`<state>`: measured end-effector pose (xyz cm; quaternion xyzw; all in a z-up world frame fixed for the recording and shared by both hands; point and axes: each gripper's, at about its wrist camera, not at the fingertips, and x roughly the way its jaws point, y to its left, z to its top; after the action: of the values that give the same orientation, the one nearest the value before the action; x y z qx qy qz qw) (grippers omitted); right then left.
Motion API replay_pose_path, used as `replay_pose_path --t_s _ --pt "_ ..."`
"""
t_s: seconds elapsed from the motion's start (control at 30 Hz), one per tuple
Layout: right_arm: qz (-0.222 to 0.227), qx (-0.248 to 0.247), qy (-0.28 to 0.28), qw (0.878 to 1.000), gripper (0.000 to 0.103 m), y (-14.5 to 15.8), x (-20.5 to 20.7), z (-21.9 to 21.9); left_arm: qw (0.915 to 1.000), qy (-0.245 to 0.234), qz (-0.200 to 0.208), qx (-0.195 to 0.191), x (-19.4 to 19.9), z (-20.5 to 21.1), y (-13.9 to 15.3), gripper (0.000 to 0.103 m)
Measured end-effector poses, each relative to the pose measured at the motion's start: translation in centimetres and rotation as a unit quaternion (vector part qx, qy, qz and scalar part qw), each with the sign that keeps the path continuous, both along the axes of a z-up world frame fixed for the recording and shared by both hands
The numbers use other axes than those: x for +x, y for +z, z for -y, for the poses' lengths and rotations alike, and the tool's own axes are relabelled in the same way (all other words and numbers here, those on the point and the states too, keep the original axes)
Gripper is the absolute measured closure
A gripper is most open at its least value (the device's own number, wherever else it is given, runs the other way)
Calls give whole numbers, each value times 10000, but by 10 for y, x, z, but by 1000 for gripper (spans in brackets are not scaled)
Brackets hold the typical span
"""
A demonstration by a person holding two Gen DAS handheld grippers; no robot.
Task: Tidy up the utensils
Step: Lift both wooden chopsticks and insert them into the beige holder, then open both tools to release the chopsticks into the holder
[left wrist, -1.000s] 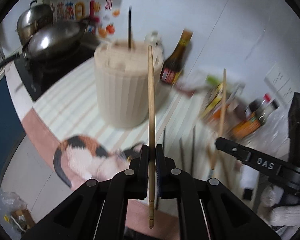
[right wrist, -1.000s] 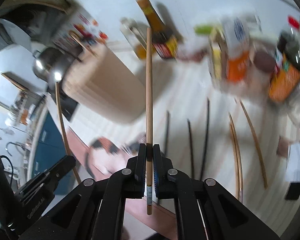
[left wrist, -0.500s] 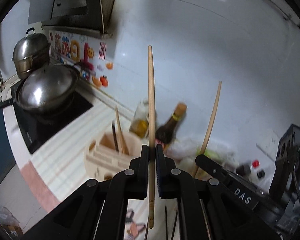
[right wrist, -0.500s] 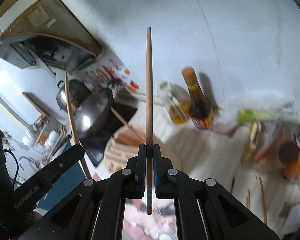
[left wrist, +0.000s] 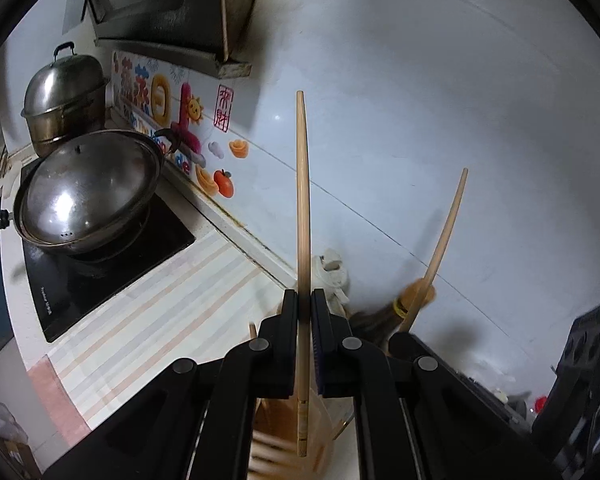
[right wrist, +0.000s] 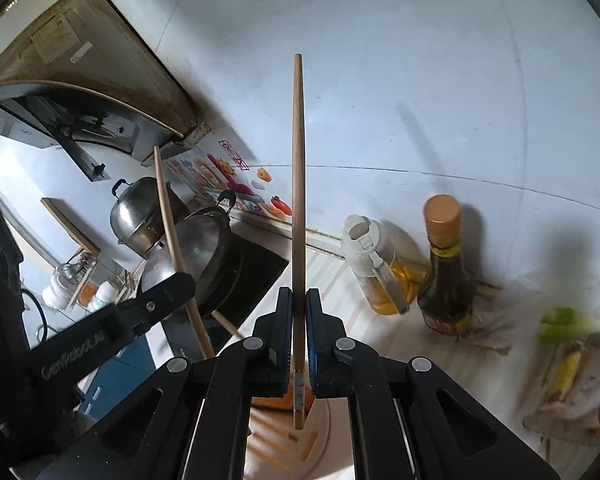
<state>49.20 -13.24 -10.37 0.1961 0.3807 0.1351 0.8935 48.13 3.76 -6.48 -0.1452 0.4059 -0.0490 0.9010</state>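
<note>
My left gripper is shut on a wooden chopstick held upright. Its lower end hangs over the beige utensil holder, which is blurred and mostly hidden behind the jaws. My right gripper is shut on a second wooden chopstick, also upright, with its lower end over the same holder. The right gripper and its chopstick show at the right of the left wrist view. The left gripper and its chopstick show at the left of the right wrist view.
A lidded wok and a steel pot stand on the black cooktop at the left. An oil bottle and a dark sauce bottle stand by the white tiled wall. Bagged vegetables lie at the right.
Both grippers have risen and tilted up with their chopsticks. The holder has gone from in front of the fingers to beneath them, and the loose chopsticks on the counter have left view.
</note>
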Motion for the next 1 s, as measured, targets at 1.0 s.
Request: replay_pose_path --t_s 1.0 --pt "301 77 532 9981 97 -44 -3 -5 9997 -30 -176 -186 16 -4 -42 99"
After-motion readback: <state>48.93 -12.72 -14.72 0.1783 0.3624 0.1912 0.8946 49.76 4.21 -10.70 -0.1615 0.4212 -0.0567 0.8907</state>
